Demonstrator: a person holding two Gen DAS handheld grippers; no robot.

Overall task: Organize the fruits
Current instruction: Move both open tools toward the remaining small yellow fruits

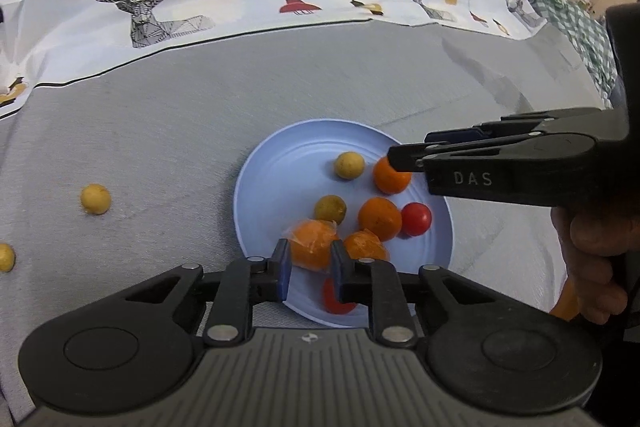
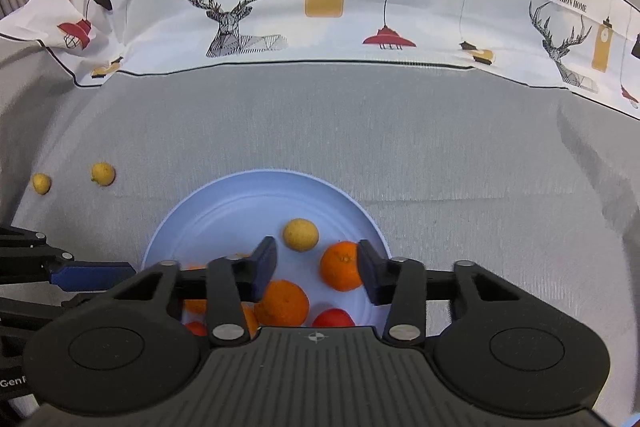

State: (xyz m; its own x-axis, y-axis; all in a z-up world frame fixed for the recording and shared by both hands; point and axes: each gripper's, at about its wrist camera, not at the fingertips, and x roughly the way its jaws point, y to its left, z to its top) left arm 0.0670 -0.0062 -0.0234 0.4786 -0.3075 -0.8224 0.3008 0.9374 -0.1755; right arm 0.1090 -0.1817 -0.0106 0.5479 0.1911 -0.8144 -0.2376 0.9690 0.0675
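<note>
Plate: a pale blue round plate (image 1: 280, 163) lay flat on the grey cloth-covered surface (image 1: 160, 147), holding most of the fruit.
Oranges: two bare oranges on the plate, one (image 1: 379, 218) mid-plate, another (image 1: 390, 177) toward the far right rim; round, so no long axis to speak of.
Wrapped fruit: two orange pieces in clear film, one (image 1: 312, 243) and a second (image 1: 364, 245), lay at the near rim; the film's twisted end on the first stuck out to the left.
Small fruit: two yellow-green balls on the plate (image 1: 349, 165) (image 1: 330, 209), a red tomato (image 1: 416, 219) beside the middle orange, another red one (image 1: 334, 297) near the edge.
Strays: two yellow balls (image 1: 95, 199) (image 1: 6, 257) sat on the cloth, well apart from the plate, to its left.
Left tool (image 1: 308, 269): fingers apart, hanging over the near rim with the first wrapped fruit between the tips; whether they touched it I could not tell.
Right tool (image 2: 316, 269): fingers wide apart over the plate, the far orange (image 2: 340, 265) just beside its right finger, not clamped.
Writing: "DAS" on the right tool's side; "FASHION HOME" printed twice on the deer-and-lamp cloth (image 2: 320, 7) behind.
</note>
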